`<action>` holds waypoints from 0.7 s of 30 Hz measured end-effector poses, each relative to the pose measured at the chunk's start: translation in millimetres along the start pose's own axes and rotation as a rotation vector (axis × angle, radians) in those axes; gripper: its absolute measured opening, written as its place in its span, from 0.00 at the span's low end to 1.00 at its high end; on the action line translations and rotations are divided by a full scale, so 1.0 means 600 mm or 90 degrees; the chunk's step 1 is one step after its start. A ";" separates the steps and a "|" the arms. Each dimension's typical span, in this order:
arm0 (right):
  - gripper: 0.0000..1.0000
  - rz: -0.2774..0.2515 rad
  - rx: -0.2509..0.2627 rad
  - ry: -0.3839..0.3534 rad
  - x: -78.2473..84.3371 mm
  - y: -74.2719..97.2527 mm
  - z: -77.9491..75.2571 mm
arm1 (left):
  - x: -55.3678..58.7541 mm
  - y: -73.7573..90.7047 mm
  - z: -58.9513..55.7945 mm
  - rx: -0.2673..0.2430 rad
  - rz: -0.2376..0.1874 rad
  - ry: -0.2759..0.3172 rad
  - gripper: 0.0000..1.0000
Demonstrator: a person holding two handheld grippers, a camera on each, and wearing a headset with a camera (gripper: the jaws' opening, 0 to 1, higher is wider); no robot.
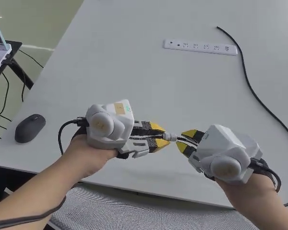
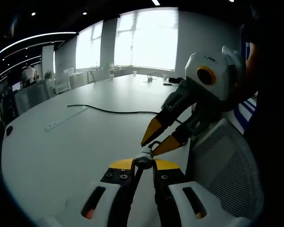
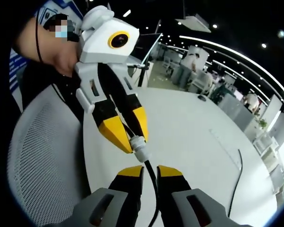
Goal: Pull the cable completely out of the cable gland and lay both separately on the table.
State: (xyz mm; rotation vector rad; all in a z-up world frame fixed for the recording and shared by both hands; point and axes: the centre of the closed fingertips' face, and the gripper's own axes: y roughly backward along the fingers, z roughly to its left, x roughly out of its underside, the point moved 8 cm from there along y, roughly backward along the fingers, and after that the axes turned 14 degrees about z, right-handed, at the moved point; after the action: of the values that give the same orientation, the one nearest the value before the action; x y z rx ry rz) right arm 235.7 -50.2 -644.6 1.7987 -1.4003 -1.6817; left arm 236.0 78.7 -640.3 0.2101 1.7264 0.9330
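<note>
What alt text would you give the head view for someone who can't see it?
Two hand-held tongs meet over a white table: the left tongs clamp a small white cable gland, the right tongs its black cable. A power strip and mouse lie on it.

Left tool clamped; right tool likewise (tips facing).

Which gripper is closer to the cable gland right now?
Left. The left gripper is clamped on the cable gland itself. The right gripper sits just past it, jaws closed around the black cable leaving the gland.
</note>
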 end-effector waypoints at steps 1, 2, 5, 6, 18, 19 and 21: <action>0.06 -0.001 -0.002 0.000 -0.001 0.000 0.001 | 0.000 -0.001 -0.001 0.002 0.002 -0.002 0.15; 0.05 -0.003 0.000 0.002 -0.002 0.000 0.000 | 0.000 -0.002 -0.002 0.004 0.003 -0.003 0.15; 0.02 0.002 -0.003 0.007 -0.001 -0.003 0.001 | -0.002 -0.004 -0.002 0.001 0.004 -0.005 0.15; 0.02 0.002 -0.001 0.007 0.000 -0.003 0.000 | -0.002 -0.004 -0.002 0.001 0.003 -0.004 0.15; 0.01 -0.006 -0.007 -0.022 0.001 -0.003 -0.007 | -0.006 -0.004 0.000 0.001 -0.001 -0.001 0.15; 0.01 -0.006 -0.007 -0.024 0.001 -0.003 -0.007 | -0.006 -0.004 0.000 0.001 -0.002 -0.001 0.15; 0.01 -0.009 -0.007 -0.034 0.001 -0.003 -0.010 | -0.008 -0.004 0.001 0.000 -0.004 -0.001 0.15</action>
State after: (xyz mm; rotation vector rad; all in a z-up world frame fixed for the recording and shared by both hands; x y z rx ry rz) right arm 241.6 -52.2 -645.0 1.7737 -1.4010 -1.7541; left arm 239.1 74.8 -638.6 0.2052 1.7240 0.9284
